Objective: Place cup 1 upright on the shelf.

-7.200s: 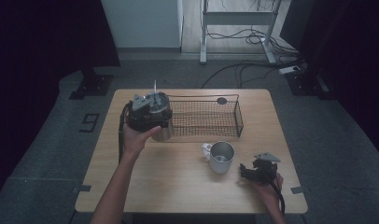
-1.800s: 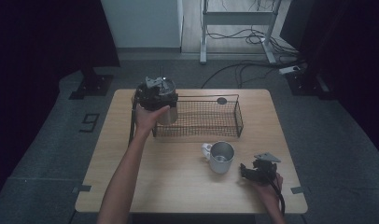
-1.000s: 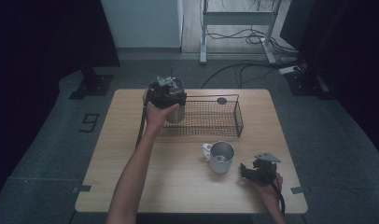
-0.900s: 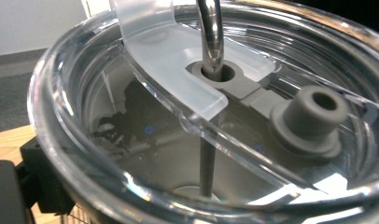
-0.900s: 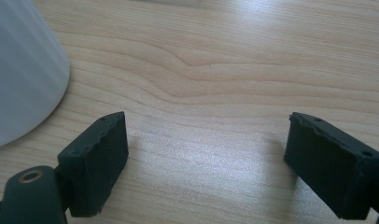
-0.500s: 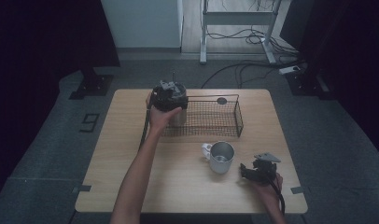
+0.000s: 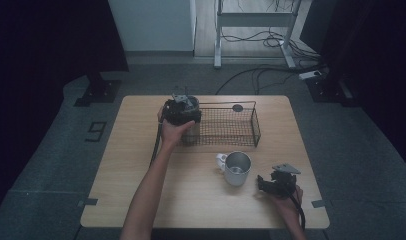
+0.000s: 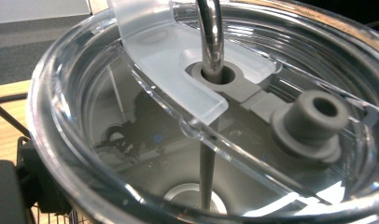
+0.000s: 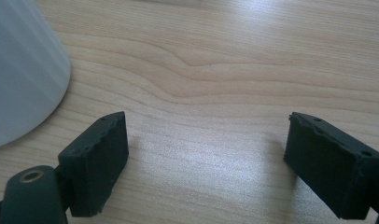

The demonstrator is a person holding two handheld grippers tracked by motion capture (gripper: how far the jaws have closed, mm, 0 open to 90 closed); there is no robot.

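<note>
Black tongs [image 7: 261, 184], grey three-cornered top plate, black cable trailing; forearms bare, sleeveless.

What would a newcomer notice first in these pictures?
The clear-lidded tumbler with a metal straw, huge in the left gripper view, which the left gripper holds at the wire basket's left end. Then the mug near the table's front, with the open right gripper resting beside it.

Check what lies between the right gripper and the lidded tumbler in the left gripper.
A metal mug stands between the right gripper and the tumbler in the high view; otherwise bare tabletop.
</note>
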